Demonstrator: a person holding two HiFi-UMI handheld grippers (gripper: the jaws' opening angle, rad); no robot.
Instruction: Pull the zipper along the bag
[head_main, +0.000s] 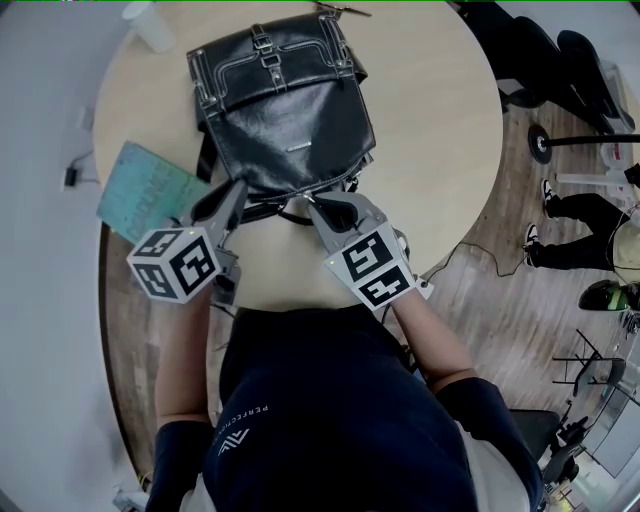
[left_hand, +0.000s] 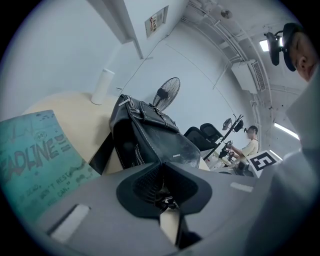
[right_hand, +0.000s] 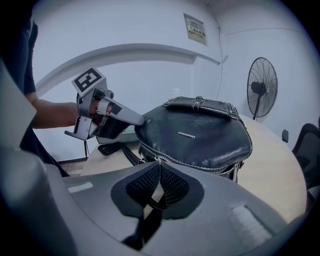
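One bag (head_main: 285, 110), one booklet (head_main: 150, 190) beside it. The left gripper (head_main: 238, 192) has its jaws pinching the bag; the right gripper (head_main: 318, 207) pinches its zipper (right_hand: 191, 164).

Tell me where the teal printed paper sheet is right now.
In the head view, the teal printed paper sheet lies at the left edge of the round wooden table, just left of the black leather bag and beside the left tool.

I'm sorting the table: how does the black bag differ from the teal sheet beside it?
The black bag is glossy, with pale stitching and buckles; the teal sheet is matte with dark lettering. The bag is bulky, the sheet flat and thin. Both lie on the round table.
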